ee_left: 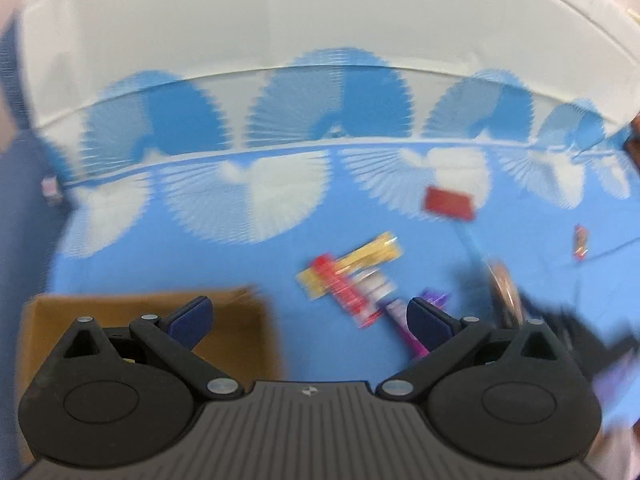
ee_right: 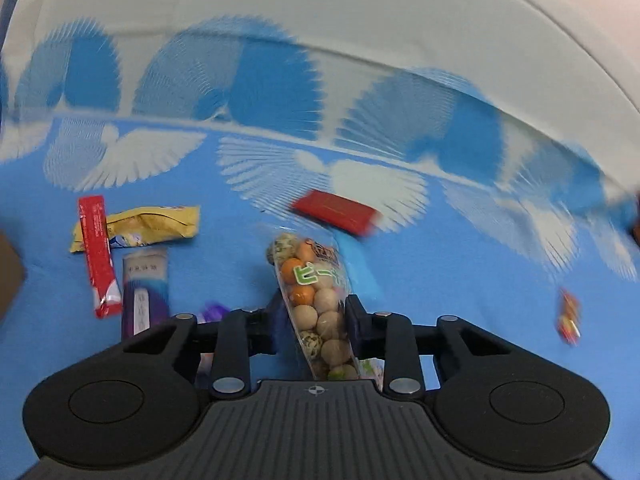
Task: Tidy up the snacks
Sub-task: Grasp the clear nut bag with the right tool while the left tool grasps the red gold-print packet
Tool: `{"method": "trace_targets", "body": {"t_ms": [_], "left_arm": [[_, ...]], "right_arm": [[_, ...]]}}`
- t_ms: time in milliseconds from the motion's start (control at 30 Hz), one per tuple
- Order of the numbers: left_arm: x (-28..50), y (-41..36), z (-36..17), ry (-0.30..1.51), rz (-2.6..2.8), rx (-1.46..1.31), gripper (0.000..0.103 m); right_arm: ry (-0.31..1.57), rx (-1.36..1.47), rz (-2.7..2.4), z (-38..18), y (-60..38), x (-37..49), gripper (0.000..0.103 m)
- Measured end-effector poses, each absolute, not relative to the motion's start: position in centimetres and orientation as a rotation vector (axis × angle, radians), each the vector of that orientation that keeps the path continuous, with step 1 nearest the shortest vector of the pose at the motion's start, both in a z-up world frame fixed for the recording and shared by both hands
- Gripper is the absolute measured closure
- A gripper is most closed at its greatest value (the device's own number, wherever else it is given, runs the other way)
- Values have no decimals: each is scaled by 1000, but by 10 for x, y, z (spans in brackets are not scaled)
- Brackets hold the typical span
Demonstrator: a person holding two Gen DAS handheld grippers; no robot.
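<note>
Blue cloth [ee_right: 420, 280] with white fan shapes is spread over the desk, and snacks are scattered on it. A clear bag of round nuts [ee_right: 316, 304] is pinched between the pads of the right claw [ee_right: 314, 322]. A red packet [ee_right: 334, 210] is seen just beyond it, and a red stick [ee_right: 98, 256] is laid across a yellow pouch [ee_right: 140, 226] off to the left. The left claw [ee_left: 310, 320] is held wide with nothing in it, above the edge of a cardboard box [ee_left: 240, 320], though that view is blurred.
</note>
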State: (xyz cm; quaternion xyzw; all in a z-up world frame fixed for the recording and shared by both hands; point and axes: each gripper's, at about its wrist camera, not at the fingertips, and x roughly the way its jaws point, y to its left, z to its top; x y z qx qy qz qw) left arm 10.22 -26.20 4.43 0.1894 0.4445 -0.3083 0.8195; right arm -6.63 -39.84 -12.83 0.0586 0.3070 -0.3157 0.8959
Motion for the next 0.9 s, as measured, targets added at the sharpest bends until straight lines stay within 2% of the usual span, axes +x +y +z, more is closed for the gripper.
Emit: {"method": "trace_targets", "body": {"t_ms": [233, 333, 467, 667, 700, 733, 767, 800, 900], "left_arm": [[146, -410, -33, 1114, -730, 277, 0], [160, -464, -66, 1174, -751, 263, 0], [155, -532, -99, 1141, -890, 465, 0], [156, -562, -151, 1137, -847, 661, 0], [156, -559, -150, 1104, -849, 643, 3], [156, -555, -147, 1072, -841, 619, 10], [158, -551, -143, 1056, -825, 587, 27], [161, -546, -138, 1058, -808, 546, 34], [168, -535, -121, 1082, -797, 477, 40]], "right_arm": [[690, 317, -955, -137, -445, -192, 72], [696, 308, -969, -150, -453, -211, 71], [681, 305, -946, -157, -458, -207, 69], [634, 328, -944, -159, -465, -207, 65], [635, 322, -942, -160, -465, -206, 65], [638, 316, -941, -161, -465, -206, 65], [640, 306, -942, -161, -464, -205, 65], [639, 298, -942, -161, -464, -205, 65], [626, 296, -942, -160, -462, -207, 67]]}}
